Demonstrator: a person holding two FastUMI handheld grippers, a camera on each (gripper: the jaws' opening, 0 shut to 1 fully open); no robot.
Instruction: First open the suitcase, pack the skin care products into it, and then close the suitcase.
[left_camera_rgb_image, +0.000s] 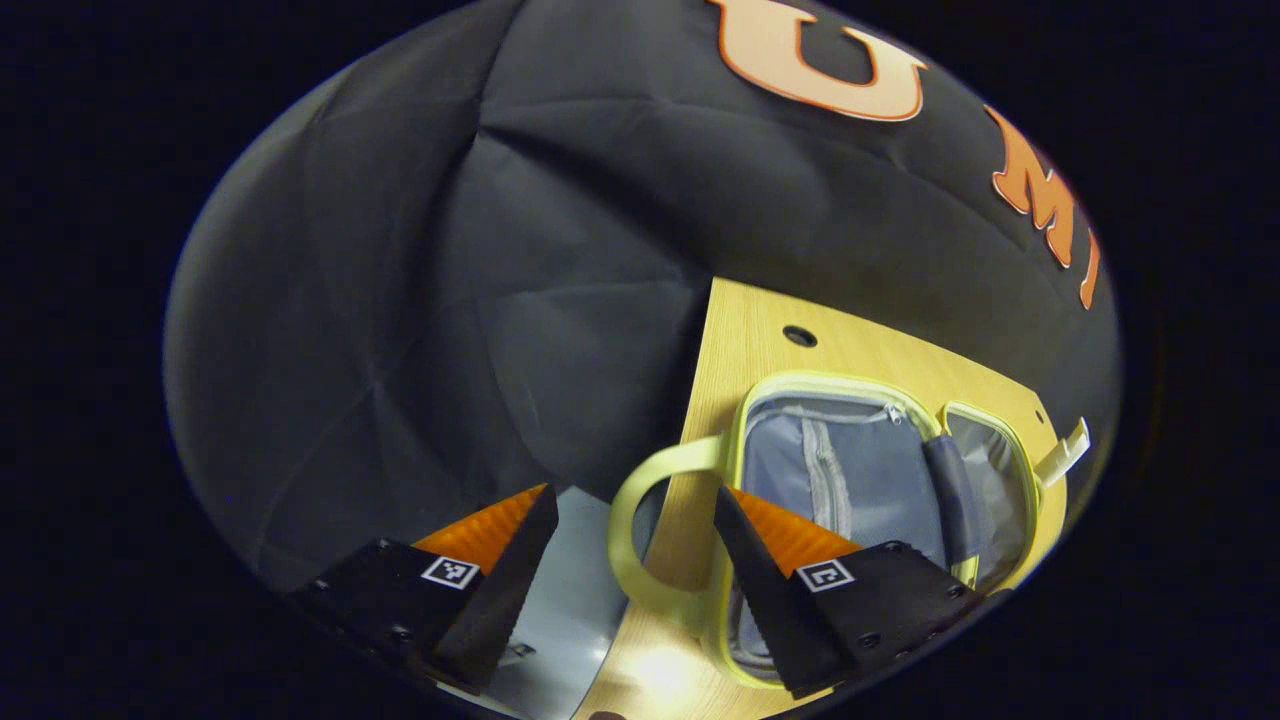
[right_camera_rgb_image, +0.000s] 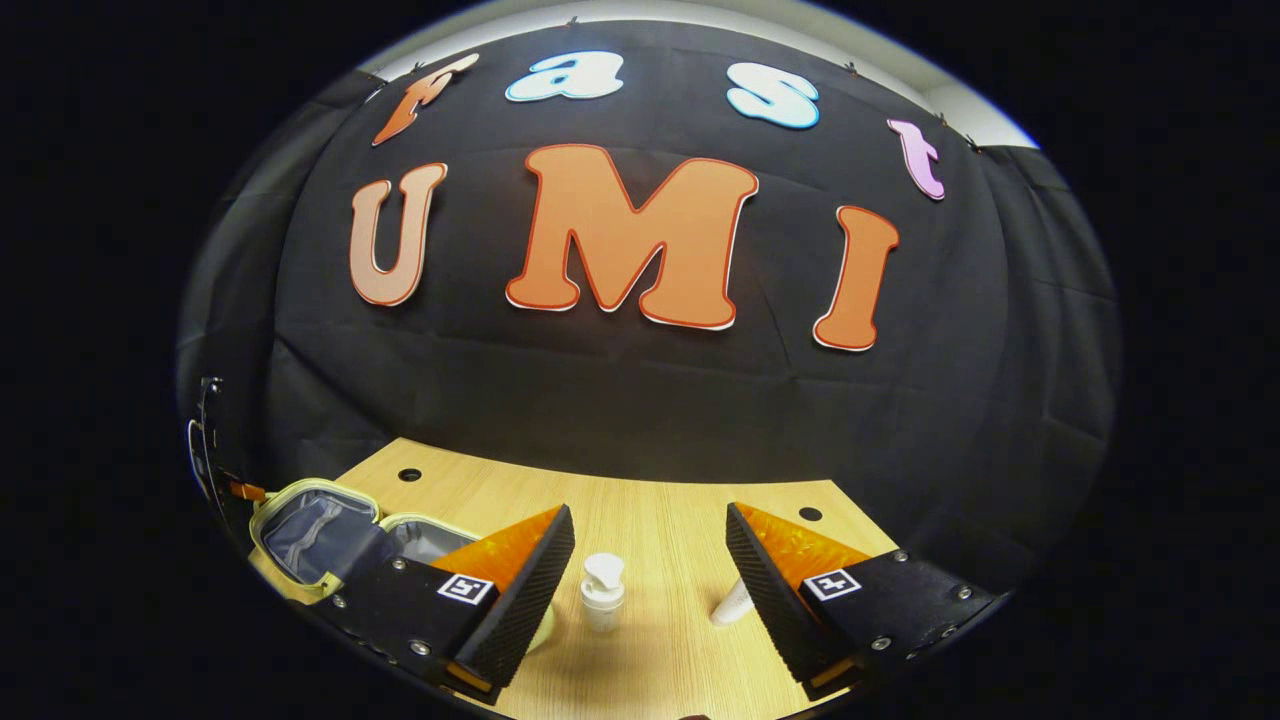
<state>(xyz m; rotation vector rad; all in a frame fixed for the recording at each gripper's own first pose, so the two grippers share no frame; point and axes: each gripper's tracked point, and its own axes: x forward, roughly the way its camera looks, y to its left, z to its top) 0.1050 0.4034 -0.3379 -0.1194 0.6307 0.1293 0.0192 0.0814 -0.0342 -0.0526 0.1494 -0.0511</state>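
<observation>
A small suitcase (left_camera_rgb_image: 850, 470) with pale green trim lies open on the wooden table (left_camera_rgb_image: 760, 350), its grey lining and zip pocket showing. My left gripper (left_camera_rgb_image: 635, 520) is open near the table's left edge, with the case's green loop handle (left_camera_rgb_image: 625, 520) between its fingers, not gripped. In the right gripper view the open suitcase (right_camera_rgb_image: 320, 530) sits at the far left. A white pump bottle (right_camera_rgb_image: 602, 590) stands on the table between the fingers of my open right gripper (right_camera_rgb_image: 650, 545). A white tube (right_camera_rgb_image: 732, 605) lies beside its right finger.
The table (right_camera_rgb_image: 660, 520) has small round holes (right_camera_rgb_image: 810, 514) near its back edge. Black cloth walls close in behind and to the left. Past the table's left edge a grey floor (left_camera_rgb_image: 575, 590) shows. A white strap (left_camera_rgb_image: 1062, 455) lies at the case's far side.
</observation>
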